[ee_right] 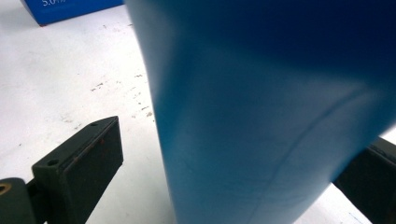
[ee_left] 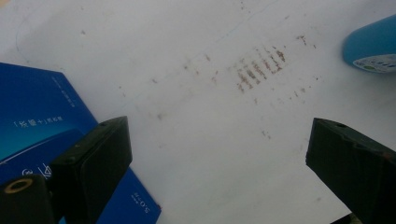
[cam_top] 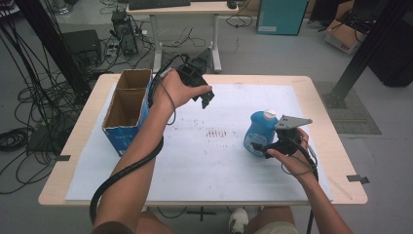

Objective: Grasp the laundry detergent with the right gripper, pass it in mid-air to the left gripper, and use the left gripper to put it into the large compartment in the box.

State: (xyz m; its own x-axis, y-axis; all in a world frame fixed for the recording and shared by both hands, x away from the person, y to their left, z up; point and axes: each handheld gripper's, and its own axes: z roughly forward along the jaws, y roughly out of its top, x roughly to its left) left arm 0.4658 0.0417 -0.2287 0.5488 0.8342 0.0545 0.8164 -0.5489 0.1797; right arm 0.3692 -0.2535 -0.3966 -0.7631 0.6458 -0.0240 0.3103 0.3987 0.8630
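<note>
Your blue bottle (cam_top: 259,132), smooth rounded plastic with a white cap, stands upright on the white table cover (cam_top: 219,161), right of centre, its long axis vertical and the cap pointing up. Your right gripper (cam_top: 260,148) reaches in level from the bottle's near right; its black jaws are spread apart with the bottle's body between them, not clamped. Your left gripper (cam_top: 207,99) is held raised, tilted down over the cover, jaws wide apart and holding nothing, just beside the open-topped blue cardboard box (cam_top: 127,109).
</note>
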